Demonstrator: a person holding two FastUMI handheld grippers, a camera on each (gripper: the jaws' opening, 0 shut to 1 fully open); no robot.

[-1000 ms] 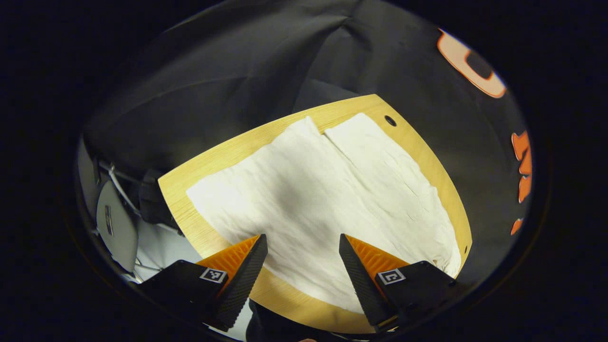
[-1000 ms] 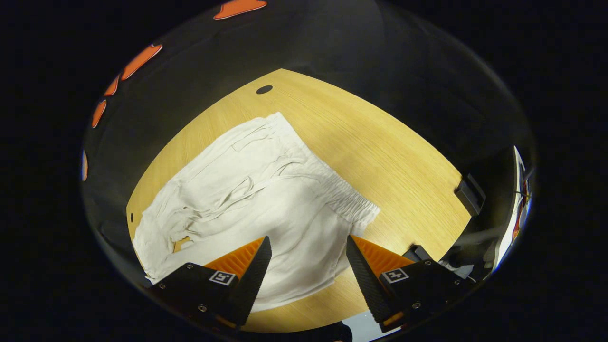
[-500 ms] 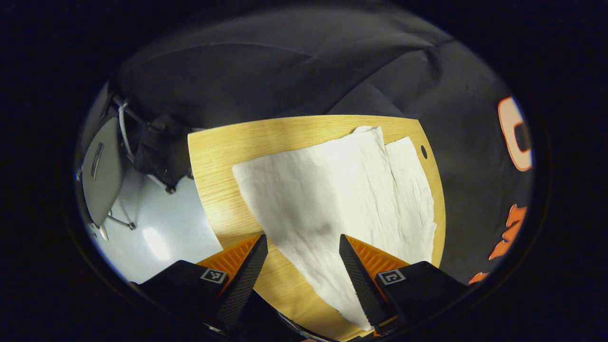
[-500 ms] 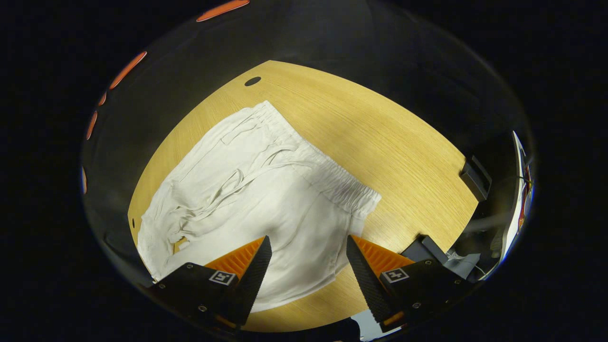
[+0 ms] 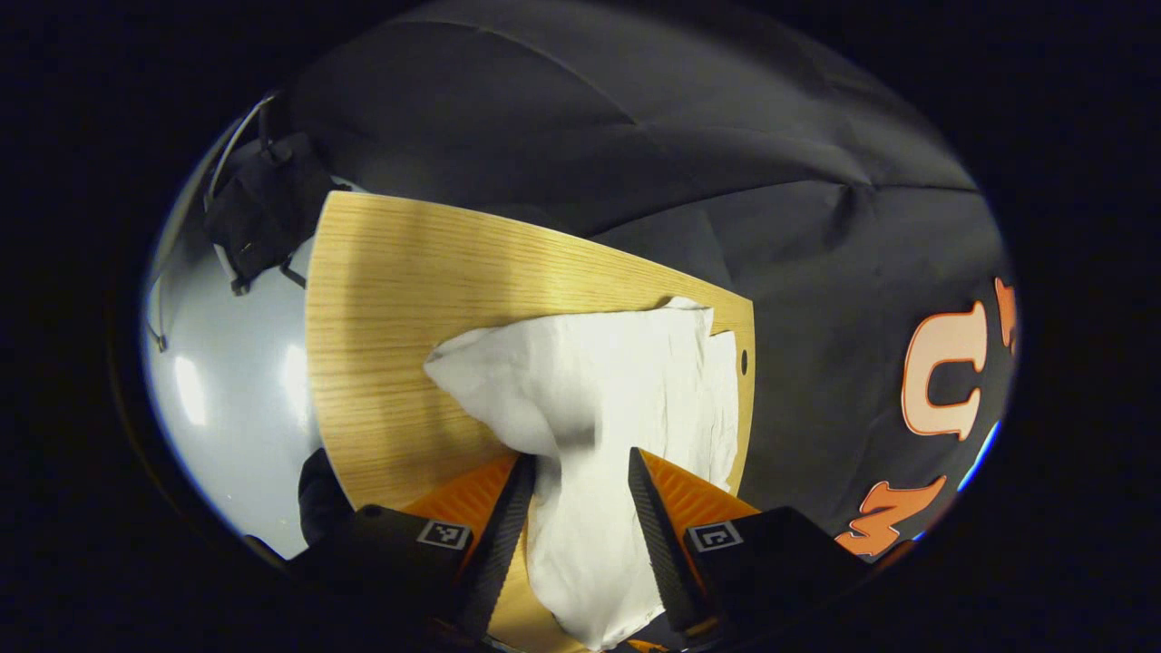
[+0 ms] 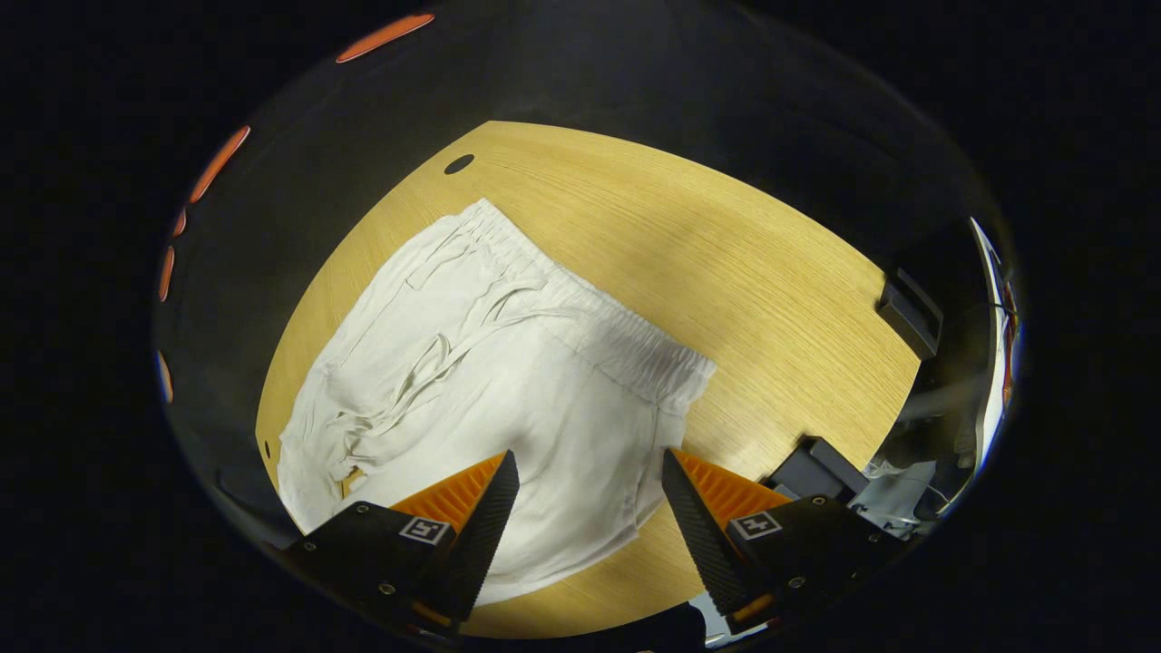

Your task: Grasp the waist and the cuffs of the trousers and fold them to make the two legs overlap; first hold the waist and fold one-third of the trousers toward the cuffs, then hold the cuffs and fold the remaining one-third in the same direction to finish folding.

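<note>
Creased cloth trousers (image 6: 508,381), wood-grain table (image 6: 726,272)

Each gripper, left gripper (image 5: 571,494) and right gripper (image 6: 590,499), has wedge-shaped ribbed fingers on black mounts bearing small square coded markers; screws dot the right mounts.

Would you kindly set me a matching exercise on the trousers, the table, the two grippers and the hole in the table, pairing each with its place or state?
Things:
1. left gripper
2. right gripper
3. trousers
4. hole

Places or states:
A. white, spread on the wooden table, drawstring waist showing
B. jaws wide apart above the trousers, nothing between them pressed
C. dark oval near the table's far edge
D. fingers close on either side of a raised bunch of white cloth

Pairs: 1-D, 2-B, 3-A, 4-C
</note>
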